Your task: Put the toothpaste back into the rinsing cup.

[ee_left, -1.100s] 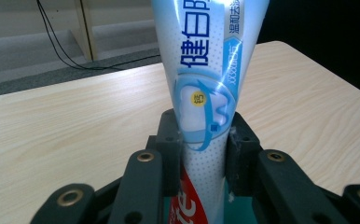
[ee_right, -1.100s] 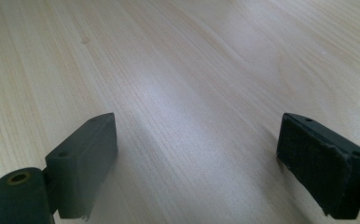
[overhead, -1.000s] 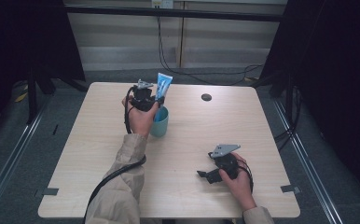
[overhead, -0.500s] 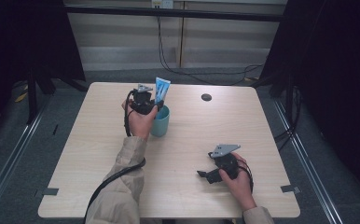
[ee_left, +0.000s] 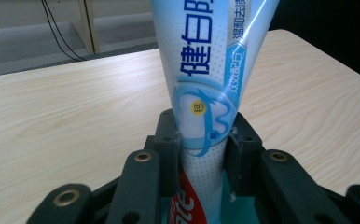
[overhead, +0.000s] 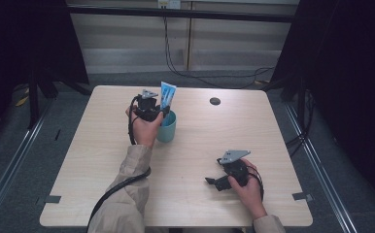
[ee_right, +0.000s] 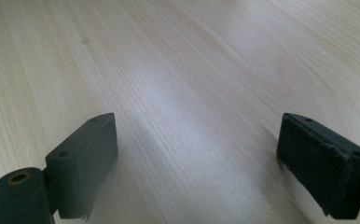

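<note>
The toothpaste tube (ee_left: 206, 93) stands upright with its lower end in the teal cup (overhead: 167, 130) near the middle of the tabletop (overhead: 78, 160), pinched between the nearly closed jaws of the left gripper (ee_left: 201, 140), whose hand (overhead: 144, 127) reaches forward above the cup. Well apart, the right gripper (ee_right: 197, 163) lies low on the tabletop at the near right, its jaws spread wide around nothing.

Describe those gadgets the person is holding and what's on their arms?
Each hand holds a black handheld gripper: the left gripper and the right gripper. Both carry a grey three-cornered plate on top and trail a black cable. Seen close up, the jaws are chunky matt-black blocks bolted to black arms with brass-coloured rivets, one pad looking frayed at its edge. The person wears beige long sleeves.
</note>
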Motion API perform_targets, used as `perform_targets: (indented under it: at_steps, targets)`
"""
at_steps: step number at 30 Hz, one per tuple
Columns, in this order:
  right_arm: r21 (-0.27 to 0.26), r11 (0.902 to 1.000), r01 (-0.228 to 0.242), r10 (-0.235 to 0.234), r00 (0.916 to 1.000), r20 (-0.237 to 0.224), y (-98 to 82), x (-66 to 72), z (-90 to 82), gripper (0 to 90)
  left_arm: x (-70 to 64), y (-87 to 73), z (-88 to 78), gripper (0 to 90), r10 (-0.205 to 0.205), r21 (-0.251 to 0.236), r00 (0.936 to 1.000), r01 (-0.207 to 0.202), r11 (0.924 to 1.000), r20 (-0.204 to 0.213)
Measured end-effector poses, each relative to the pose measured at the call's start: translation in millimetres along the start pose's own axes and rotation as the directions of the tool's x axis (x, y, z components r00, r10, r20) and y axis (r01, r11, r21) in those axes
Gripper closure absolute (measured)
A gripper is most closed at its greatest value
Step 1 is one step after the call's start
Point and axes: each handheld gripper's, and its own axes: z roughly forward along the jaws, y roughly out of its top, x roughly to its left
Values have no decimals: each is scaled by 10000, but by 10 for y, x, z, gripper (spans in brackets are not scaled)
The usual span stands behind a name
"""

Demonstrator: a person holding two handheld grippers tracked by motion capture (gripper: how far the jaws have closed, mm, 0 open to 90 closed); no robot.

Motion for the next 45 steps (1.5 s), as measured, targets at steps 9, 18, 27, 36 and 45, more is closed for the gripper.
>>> perform_targets:
  at_steps: [9,18,27,36,45]
  targets:
    - [-1,10000,1,-1,10000,0,0,0,0,117,-10,-8,-7,695,72,-7,10000,-72,10000,-32]
    - [-11,10000,-24,24,10000,4,0,1,1,117,-29,9,-6,682,152,106,9998,-151,9998,-155]
    - [-10,10000,-26,26,10000,4,1,1,1,117,-38,26,-13,661,307,173,9993,-304,9994,-221]
    - [-11,10000,-21,21,10000,0,1,0,1,116,-53,61,-26,579,535,35,9980,-534,9986,-336]
    - [-7,10000,-21,21,10000,0,0,0,0,117,-109,97,-13,412,725,185,9953,-715,9973,-638]
